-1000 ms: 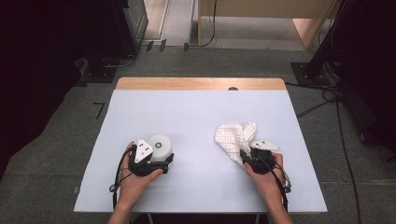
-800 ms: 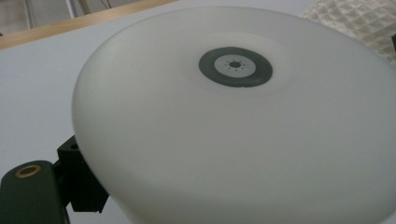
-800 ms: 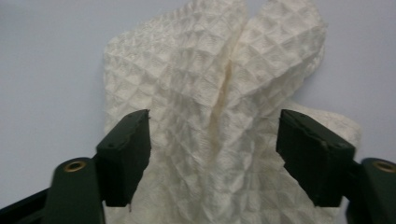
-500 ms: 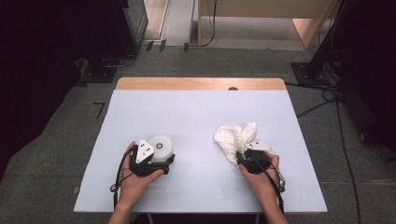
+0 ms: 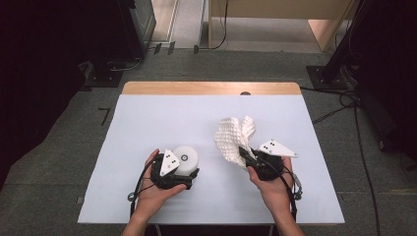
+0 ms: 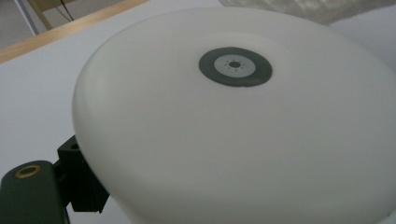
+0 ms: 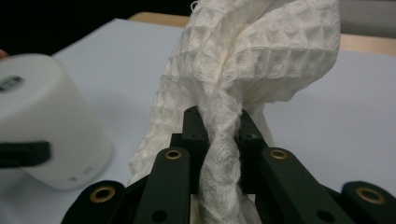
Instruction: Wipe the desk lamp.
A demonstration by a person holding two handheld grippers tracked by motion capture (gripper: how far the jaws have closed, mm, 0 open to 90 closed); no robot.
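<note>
A white, round-topped cylinder (image 5: pixel 185 156) with a dark ring on its top (image 6: pixel 235 65) rests on the pale table (image 5: pixel 162 118) at front left. My left gripper (image 5: pixel 188 167) is shut on its sides; one black jaw touches its wall in the right gripper view. A white waffle-weave cloth (image 5: pixel 235 135) stands bunched at front right, partly lifted. My right gripper (image 7: pixel 218 122) is shut on a twisted fold of this cloth (image 7: pixel 252 56), and in the high view the right gripper (image 5: pixel 246 156) is at the cloth's near edge.
The table has a wooden strip (image 5: pixel 211 88) along its far edge. Grey carpet surrounds it, with cables (image 5: pixel 344 98) at the right and dark equipment (image 5: pixel 128 29) behind. The cylinder and cloth stand about a hand's width apart.
My right gripper has moved slightly left with the cloth, and the cloth now stands higher and more bunched. The left gripper and cylinder have barely moved.
</note>
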